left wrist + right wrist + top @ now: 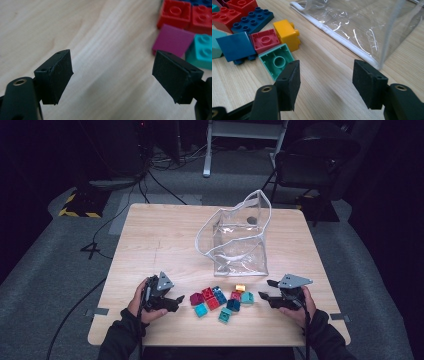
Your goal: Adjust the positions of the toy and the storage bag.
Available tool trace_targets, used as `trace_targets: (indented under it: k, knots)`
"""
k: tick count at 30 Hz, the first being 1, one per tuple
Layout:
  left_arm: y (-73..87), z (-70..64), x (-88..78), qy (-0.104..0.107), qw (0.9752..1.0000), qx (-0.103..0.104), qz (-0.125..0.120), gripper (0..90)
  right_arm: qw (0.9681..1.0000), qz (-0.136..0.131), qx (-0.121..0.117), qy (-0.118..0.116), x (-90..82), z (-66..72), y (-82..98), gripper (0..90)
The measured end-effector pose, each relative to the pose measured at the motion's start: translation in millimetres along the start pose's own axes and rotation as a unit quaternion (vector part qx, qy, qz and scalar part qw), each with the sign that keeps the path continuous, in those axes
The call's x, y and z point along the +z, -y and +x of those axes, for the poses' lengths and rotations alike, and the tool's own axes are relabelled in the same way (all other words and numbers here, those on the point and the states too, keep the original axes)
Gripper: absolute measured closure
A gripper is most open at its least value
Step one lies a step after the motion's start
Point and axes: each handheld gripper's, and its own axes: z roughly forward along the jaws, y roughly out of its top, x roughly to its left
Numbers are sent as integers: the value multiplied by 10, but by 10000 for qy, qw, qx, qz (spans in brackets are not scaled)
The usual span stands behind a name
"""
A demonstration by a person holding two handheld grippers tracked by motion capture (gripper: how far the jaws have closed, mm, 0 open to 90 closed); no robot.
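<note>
Blocks (220, 301) clustered near table (150, 240) front edge, both tongs (176, 301) (264, 297) open, empty, flanking.

My table (150, 235) is pale wood-grain board with a smooth, faintly satin surface. The bag (240, 245) is clear, glossy plastic film, creased and catching highlights, edged with a white woven-looking trim. The bricks (220, 301) are hard moulded plastic, smooth with a soft sheen: red (223, 17), dark blue (253, 20), yellow (285, 33), green (277, 61), magenta (172, 40). My left gripper (167, 302) and right gripper (270, 299) are matt black plastic; their pads (58, 75) look like dull, slightly scuffed rubber, with brass-coloured metal inserts (266, 89).
</note>
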Motion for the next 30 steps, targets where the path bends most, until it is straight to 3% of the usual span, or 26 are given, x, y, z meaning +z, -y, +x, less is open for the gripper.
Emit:
trace_targets:
  k: [2,3,5,6,8,17,25,28,30]
  knots:
    - [51,-23,18,191,9998,2,47,164,10000,13,29,-4,-18,-24,27,395]
    - [82,-78,45,336,9993,100,130,164,10000,71,22,45,-25,-39,53,383]
    - [91,-109,66,396,9990,143,131,161,9999,130,8,111,-30,-57,78,379]
    - [93,-172,119,502,9982,204,258,162,9998,152,1,123,-33,-67,89,370]
    - [90,-197,137,586,9979,189,212,153,9998,161,2,133,-38,-78,98,368]
    - [-61,-429,300,802,9959,398,91,127,9995,247,121,138,-85,-191,178,344]
    - [-234,-634,460,826,9957,418,86,96,9993,255,177,219,-107,-266,213,341]
    - [-347,-758,552,927,9943,520,-21,190,9990,327,154,280,-94,-268,218,357]
    - [-390,-795,590,954,9940,537,-28,197,9989,341,163,268,-85,-266,218,357]
